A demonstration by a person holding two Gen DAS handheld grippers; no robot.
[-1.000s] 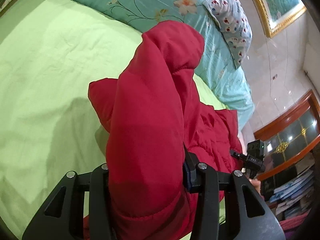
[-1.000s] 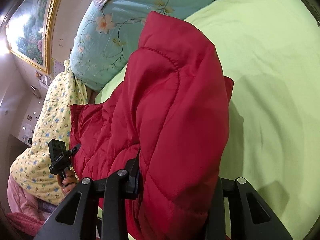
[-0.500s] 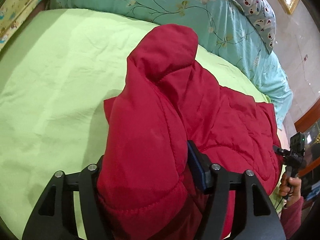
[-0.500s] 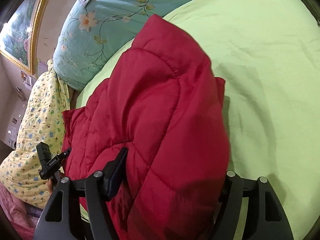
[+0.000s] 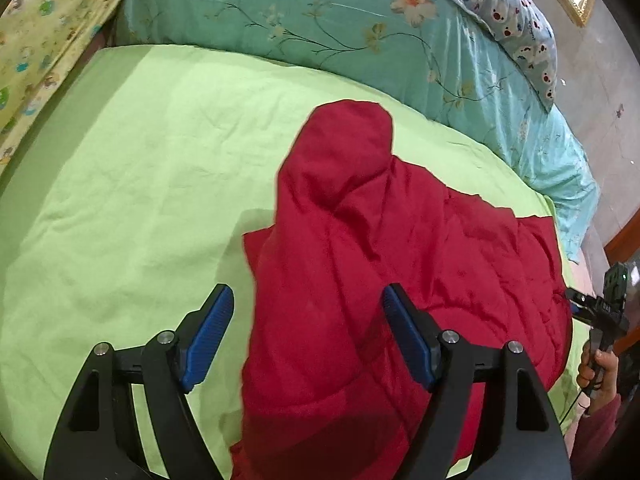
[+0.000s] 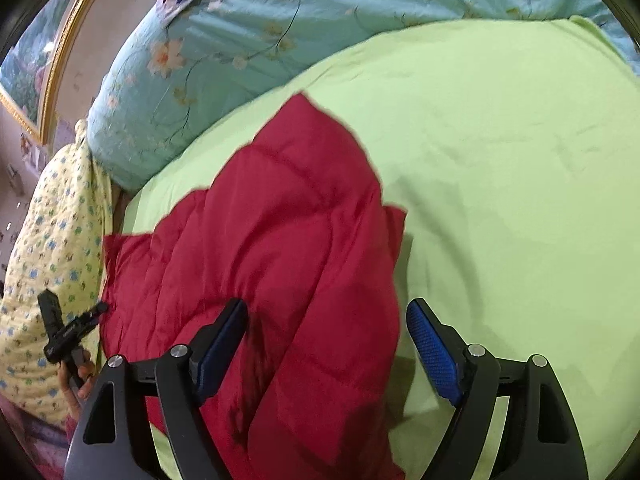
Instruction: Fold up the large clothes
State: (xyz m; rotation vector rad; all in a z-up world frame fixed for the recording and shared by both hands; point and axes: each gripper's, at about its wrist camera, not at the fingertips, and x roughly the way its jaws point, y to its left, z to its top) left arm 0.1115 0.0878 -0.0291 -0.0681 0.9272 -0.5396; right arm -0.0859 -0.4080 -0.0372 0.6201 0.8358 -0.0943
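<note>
A red quilted jacket lies folded over on the light green bed sheet. It also shows in the right wrist view. My left gripper is open above the jacket's near edge, blue pads apart, holding nothing. My right gripper is open too, its jaws spread over the jacket's other near edge. Each gripper shows small at the side of the other's view: the right one and the left one.
A teal floral duvet is piled along the far side of the bed. A yellow patterned quilt lies at one end. A gold-framed picture hangs on the wall. A dotted pillow rests on the duvet.
Both grippers were shut on the raised jacket a second ago. They have lowered it onto the sheet, opened and let go. The jacket now lies flatter.
</note>
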